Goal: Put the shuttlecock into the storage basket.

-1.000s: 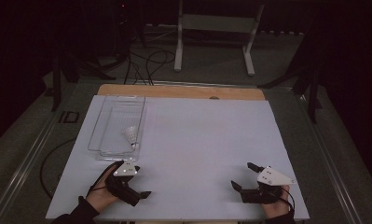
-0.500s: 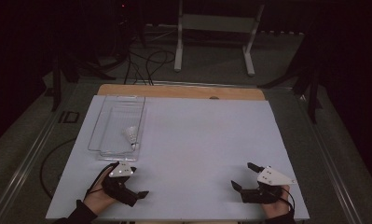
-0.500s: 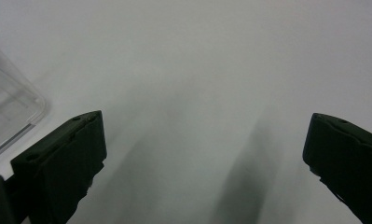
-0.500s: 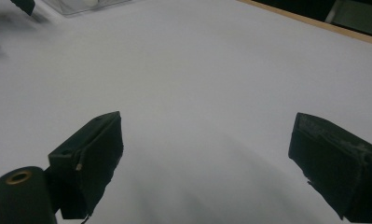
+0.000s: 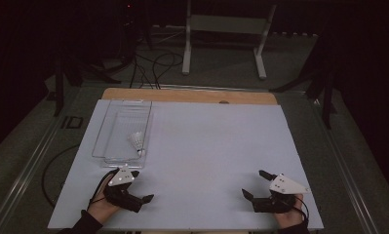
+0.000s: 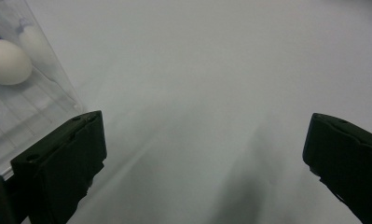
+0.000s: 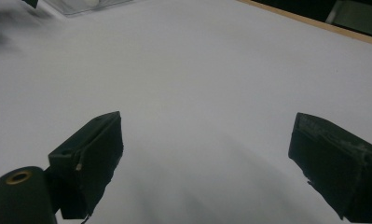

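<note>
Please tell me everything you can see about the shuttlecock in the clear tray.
The shuttlecock is white, with a rounded cork head and a flared skirt. It lies on its side inside the clear tray, near the tray's front right corner, at the table's left side. In the left gripper view its rounded white head shows through the tray's wall, with a small dark band at its edge. No gripper touches it; the left gripper is open just in front of the tray.
</note>
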